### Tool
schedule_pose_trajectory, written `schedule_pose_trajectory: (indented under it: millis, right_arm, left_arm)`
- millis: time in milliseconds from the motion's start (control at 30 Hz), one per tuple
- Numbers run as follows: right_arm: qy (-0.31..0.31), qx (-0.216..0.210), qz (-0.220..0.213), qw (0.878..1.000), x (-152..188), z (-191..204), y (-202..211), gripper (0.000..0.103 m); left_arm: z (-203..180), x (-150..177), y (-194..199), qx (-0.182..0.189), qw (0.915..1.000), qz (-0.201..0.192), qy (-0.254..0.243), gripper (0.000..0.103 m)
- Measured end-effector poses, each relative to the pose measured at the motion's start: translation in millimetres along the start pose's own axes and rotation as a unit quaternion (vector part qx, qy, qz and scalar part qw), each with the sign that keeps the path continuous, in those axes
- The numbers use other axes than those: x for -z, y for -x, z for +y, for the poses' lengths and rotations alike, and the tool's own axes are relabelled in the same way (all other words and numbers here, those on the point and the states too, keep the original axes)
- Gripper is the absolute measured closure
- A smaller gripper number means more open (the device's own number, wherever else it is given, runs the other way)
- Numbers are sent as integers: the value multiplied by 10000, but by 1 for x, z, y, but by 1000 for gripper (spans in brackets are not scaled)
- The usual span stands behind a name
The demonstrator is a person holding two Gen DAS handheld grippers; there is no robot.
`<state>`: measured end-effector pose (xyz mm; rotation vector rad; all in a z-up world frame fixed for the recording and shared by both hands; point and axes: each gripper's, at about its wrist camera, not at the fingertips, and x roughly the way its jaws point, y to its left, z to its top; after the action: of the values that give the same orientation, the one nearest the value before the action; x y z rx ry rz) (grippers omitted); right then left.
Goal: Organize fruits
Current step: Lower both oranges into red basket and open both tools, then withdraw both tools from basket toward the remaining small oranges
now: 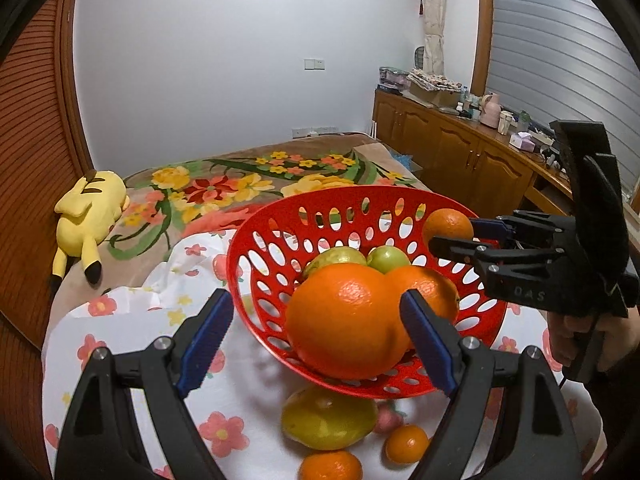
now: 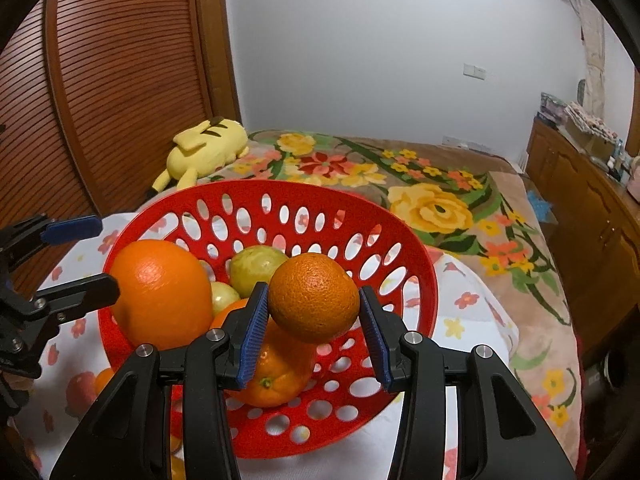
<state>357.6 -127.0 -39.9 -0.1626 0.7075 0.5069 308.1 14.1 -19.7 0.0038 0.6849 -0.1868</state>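
Observation:
A red perforated basket (image 1: pixel 264 236) (image 2: pixel 416 280) stands on a floral cloth. It holds a large orange (image 1: pixel 344 320) (image 2: pixel 160 292), a second orange (image 1: pixel 436 284) (image 2: pixel 276 376) and two green fruits (image 1: pixel 386 258) (image 2: pixel 256 266). My left gripper (image 1: pixel 320 344) is open, its fingers on either side of the basket's near rim by the large orange. My right gripper (image 2: pixel 314 328) (image 1: pixel 460 234) is shut on a small orange (image 2: pixel 314 298) (image 1: pixel 447 226) and holds it over the basket.
On the cloth in front of the basket lie a yellow-green mango (image 1: pixel 328 420) and two small oranges (image 1: pixel 406 442) (image 1: pixel 330 466). A yellow plush toy (image 1: pixel 90 208) (image 2: pixel 208 146) lies on the flowered blanket behind. A wooden cabinet (image 1: pixel 460 152) runs along the right.

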Motion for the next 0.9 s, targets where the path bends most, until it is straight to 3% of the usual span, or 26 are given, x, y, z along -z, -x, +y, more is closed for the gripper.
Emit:
schedule_pose_trajectory:
  millis: [500,900]
  right_arm:
    - [78,48,125,9999,-11,6,-16,57]
    - [-65,77,-115,9999,4,13,25,50]
  left_arm:
    - [15,8,8,-8,10000,4,88,17]
    - [10,28,32,169,9998,-44,136,17]
